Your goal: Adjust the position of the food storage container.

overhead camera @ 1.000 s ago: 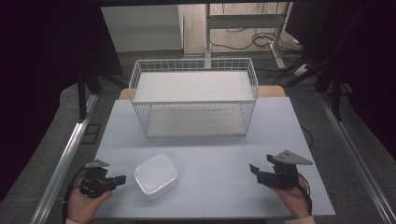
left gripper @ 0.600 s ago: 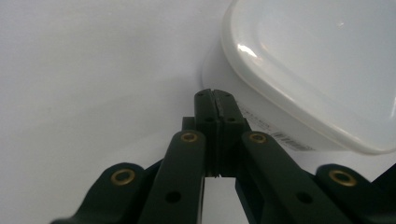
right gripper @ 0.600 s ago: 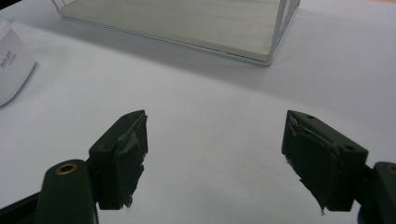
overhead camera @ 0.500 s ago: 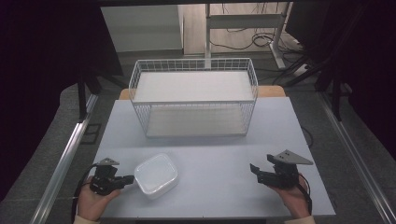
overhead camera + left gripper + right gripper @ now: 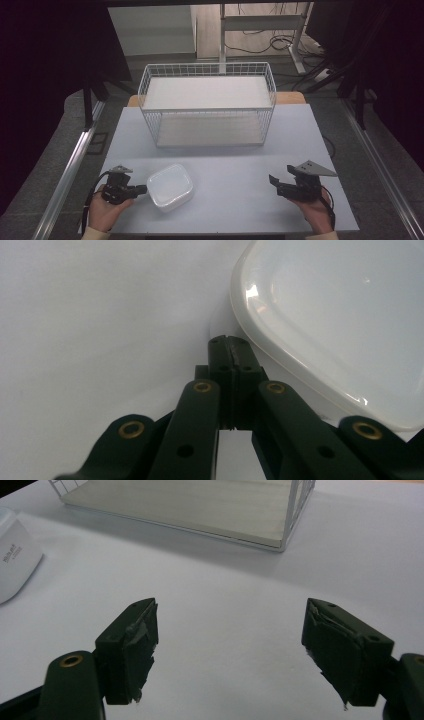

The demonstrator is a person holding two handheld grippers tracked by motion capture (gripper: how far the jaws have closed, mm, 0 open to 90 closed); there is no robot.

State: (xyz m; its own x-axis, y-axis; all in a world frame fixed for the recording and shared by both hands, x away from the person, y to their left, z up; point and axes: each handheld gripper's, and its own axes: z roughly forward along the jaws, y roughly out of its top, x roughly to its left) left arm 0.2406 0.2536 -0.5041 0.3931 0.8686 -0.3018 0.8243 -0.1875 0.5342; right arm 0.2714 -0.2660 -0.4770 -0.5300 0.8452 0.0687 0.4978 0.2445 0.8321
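Up close, left claw (image 5: 230, 347) pressed closed beside white container (image 5: 340, 315), right claw (image 5: 230, 650) spread wide, empty.

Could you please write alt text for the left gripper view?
The left gripper, its black jaws pressed together, points at the rim of a white, rounded-square plastic container at upper right. Both lie on a pale grey table.

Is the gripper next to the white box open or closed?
Closed. The left gripper has its black jaws pressed together with nothing between them, just beside the white container.
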